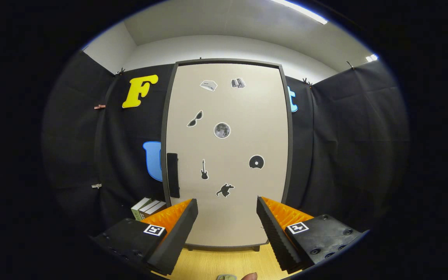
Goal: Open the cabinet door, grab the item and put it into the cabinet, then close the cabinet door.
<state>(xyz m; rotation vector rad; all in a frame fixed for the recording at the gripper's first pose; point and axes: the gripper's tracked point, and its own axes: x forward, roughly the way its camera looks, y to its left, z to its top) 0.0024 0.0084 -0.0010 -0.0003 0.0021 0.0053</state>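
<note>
From the gripper view, I have the gripper (227, 204) level and pointed straight at the cabinet door (228, 151), its two fingers spread wide apart with nothing between them but open air. The door stands shut, well beyond the fingertips, and fills the gap between them; its dark handle (173, 175) runs upright along the door's left edge, ahead of and just above my left finger (175, 229). Small stickers dot the door face: a guitar, a disc, a moon, sunglasses. Beyond the left finger, beside the cabinet's lower left corner, a small stack of boxes (148, 208) rests on the wooden table (216, 264); I take these for the item, though I cannot tell for sure. Close under the gripper, between the fingers' bases, a fingertip (250, 276) of a person shows.
</note>
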